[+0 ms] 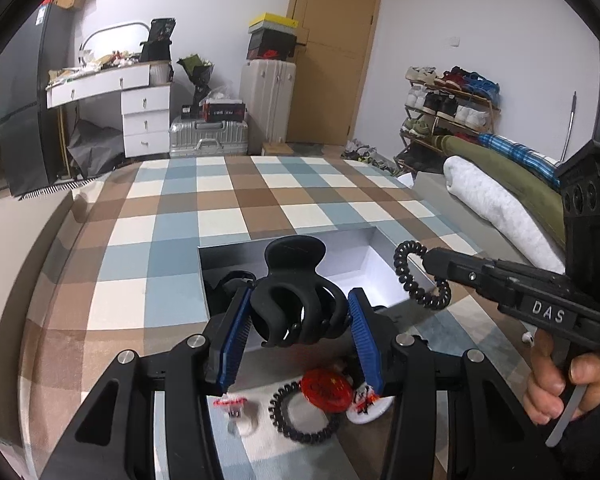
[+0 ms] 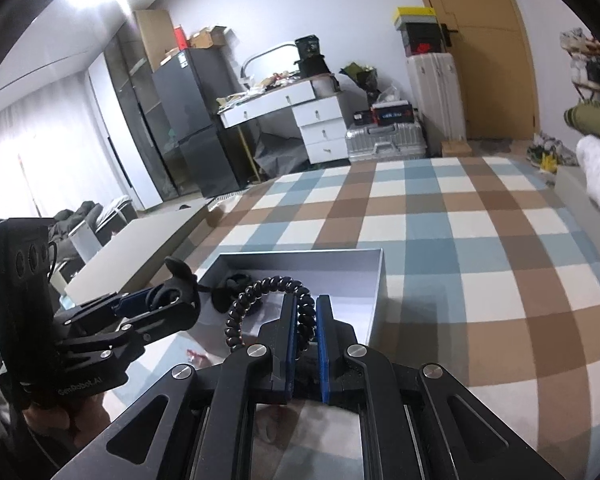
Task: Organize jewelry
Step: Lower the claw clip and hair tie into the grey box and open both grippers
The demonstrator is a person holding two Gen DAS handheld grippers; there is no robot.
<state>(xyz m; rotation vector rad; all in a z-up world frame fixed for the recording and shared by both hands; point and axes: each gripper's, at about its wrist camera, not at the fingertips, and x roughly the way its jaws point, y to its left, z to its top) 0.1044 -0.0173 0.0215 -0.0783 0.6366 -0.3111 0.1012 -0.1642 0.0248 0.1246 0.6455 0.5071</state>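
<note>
In the left wrist view, the left gripper (image 1: 300, 312) fills the lower middle of the frame, its blue pads clamped on a black claw hair clip (image 1: 296, 292) held above the near edge of an open grey box (image 1: 220, 254) that sits on the checked bedspread (image 1: 204, 200). Inside the box, at its left end, lie dark items too unclear to name. At right centre the right gripper (image 1: 430, 266) reaches in, closed on a black spiral hair tie (image 1: 416, 276) that hangs over the box's right wall. Low in the frame, on the bedspread below the left gripper, lie a second spiral hair tie (image 1: 304, 412), a red round badge (image 1: 326, 390) touching it, a white badge (image 1: 366, 404) just beside that, and a small clear piece with red (image 1: 236, 410).

In the right wrist view, the right gripper (image 2: 304, 320) sits bottom centre, its blue pads pinched on the spiral hair tie (image 2: 260, 292), which loops up and left over the box (image 2: 376, 292). At left centre the left gripper (image 2: 168, 300) holds the claw hair clip (image 2: 180, 276) beside the box's left corner
</note>
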